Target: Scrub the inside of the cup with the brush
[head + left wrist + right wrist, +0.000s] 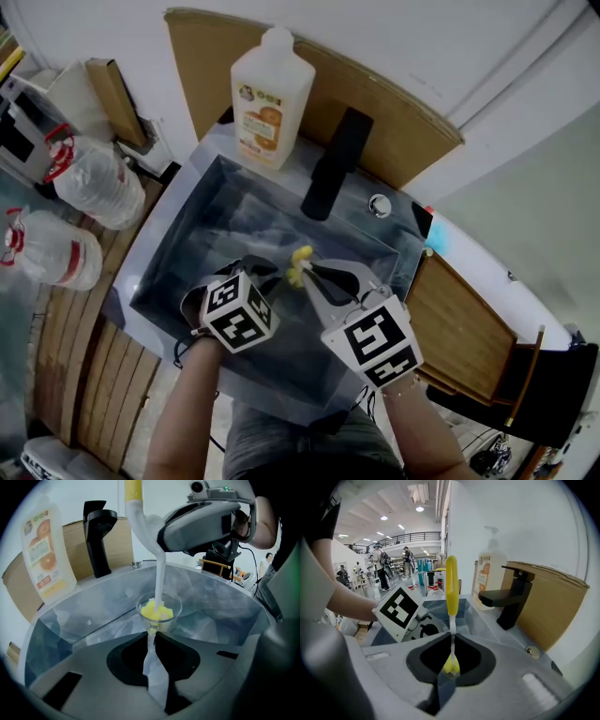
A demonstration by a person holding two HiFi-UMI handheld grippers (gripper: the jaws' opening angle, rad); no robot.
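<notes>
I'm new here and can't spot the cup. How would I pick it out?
Find the steel sink. Over its basin the left gripper pinches a cup by its wall. Unlike the white bottle and black tap behind, it is clear, with the brush's yellow head inside.

The brush (pixel 158 569) has a white stem, a yellow handle and a yellow sponge head. The cup (pixel 177 609) is clear and colourless. The sink (pixel 187 253) is blue-grey steel and the tap (pixel 336 164) black. The soap bottle (pixel 272 98) is milky white with an orange label. The marker cubes (pixel 237 311) bear black squares on white.
</notes>
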